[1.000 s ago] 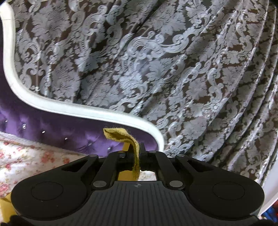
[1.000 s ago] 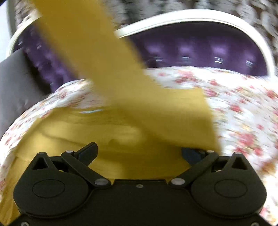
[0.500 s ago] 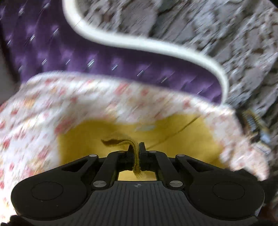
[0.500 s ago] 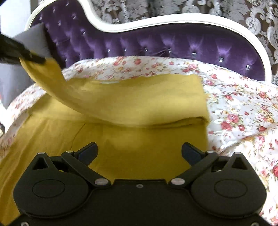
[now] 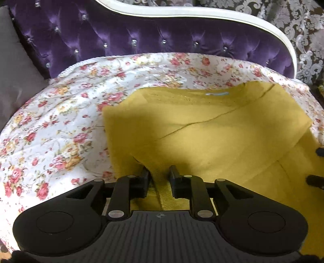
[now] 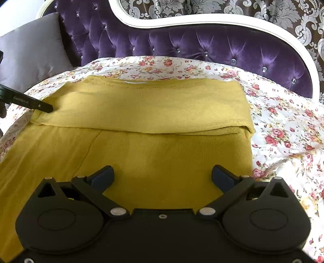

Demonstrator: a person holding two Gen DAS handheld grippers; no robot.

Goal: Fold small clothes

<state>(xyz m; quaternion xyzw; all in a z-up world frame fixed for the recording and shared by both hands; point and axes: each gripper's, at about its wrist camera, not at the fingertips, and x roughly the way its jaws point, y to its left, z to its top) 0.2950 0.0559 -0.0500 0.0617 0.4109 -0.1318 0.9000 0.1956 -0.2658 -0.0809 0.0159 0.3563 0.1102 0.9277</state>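
Note:
A mustard-yellow knit garment (image 6: 154, 113) lies flat on the floral bedspread (image 6: 283, 125), with one part folded across its upper half. It also shows in the left wrist view (image 5: 212, 125). My left gripper (image 5: 159, 174) is low at the garment's left edge, jaws a little apart, with a ridge of yellow cloth standing between them. Its finger (image 6: 30, 101) shows at the fold's left end in the right wrist view. My right gripper (image 6: 162, 176) is wide open and empty, hovering over the garment's lower half.
A purple tufted headboard (image 6: 202, 44) with a white frame stands behind the bed. A grey pillow (image 6: 34, 50) leans at the back left. Patterned curtains (image 6: 263, 10) hang beyond.
My left gripper swung down from high up, laying the held yellow part across the garment, and its jaws have parted. My right gripper stayed open over the garment.

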